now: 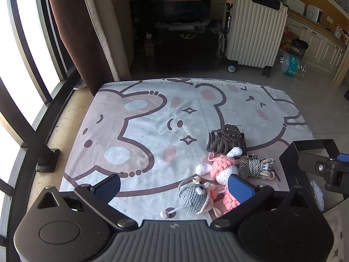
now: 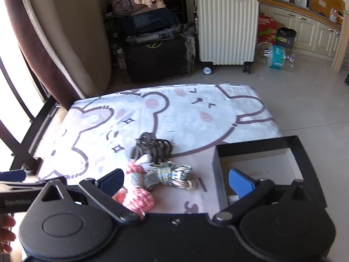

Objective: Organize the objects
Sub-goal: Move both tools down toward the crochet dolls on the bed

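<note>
- My left claw [image 1: 174, 187] hangs spread wide and empty above the grey knitted mouse [image 1: 194, 197]; its cord could snag.
- The pink knitted doll [image 1: 220, 169] touches the rope bundle [image 1: 255, 167] and hair clip [image 1: 226, 140]: I may drag neighbours.
- My right claw [image 2: 175, 180], also apart and empty, straddles the black box [image 2: 257, 159] wall; it could knock the box.

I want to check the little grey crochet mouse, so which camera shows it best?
The left wrist view. The grey crochet mouse lies in full sight on the blanket, between the open fingers of the left gripper, beside the pink crochet toy. I can't find it in the right wrist view; that camera's own body probably hides it.
</note>
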### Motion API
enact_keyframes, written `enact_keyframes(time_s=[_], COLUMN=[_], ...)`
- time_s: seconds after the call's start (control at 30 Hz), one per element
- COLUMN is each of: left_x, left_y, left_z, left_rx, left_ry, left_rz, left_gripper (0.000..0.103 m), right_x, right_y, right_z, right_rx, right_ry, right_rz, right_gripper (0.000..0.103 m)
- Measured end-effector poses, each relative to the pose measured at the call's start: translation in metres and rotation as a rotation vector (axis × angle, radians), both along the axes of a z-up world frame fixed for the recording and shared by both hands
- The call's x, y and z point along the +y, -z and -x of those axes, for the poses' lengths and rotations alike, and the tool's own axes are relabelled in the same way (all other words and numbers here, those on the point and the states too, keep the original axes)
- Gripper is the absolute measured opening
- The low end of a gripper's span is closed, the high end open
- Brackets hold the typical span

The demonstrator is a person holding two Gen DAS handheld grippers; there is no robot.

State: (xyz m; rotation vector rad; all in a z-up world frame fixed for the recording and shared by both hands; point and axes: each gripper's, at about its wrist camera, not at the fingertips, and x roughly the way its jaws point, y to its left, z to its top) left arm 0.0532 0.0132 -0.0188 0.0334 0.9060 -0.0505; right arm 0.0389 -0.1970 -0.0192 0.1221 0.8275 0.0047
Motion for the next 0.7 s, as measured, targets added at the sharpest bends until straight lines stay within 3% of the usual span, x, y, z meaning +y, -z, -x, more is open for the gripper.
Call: enact_keyframes(time_s=[0.27, 0.4, 0.57, 0.7], left_x=[-0.006, -0.014, -0.012, -0.01], left_y=[0.009, 0.02, 0.038, 0.053], left_z=[-0.006, -0.008, -0.016, -0.022], left_rx=[-0.036, -0.063, -0.017, 0.036], left_ry=[0.098, 0.186, 0.268, 0.306], left_rz=[0.003, -0.075, -0.101, -0.109], left_gripper=[0.103, 0.103, 0.103, 0.092], right_x=[0.018, 0.019, 0.025, 0.027], right_y=[-0.013, -0.015, -0.004, 0.015], right_z=[-0.026, -0.041, -0.054, -0.06], right_rx=[0.013, 0.039, 0.061, 0.072], right_ry=[-0.026, -0.011, -0.032, -0.029], right_rz=[-0.005, -0.025, -0.019, -0.057], right_gripper=[0.103, 0.103, 0.103, 0.103])
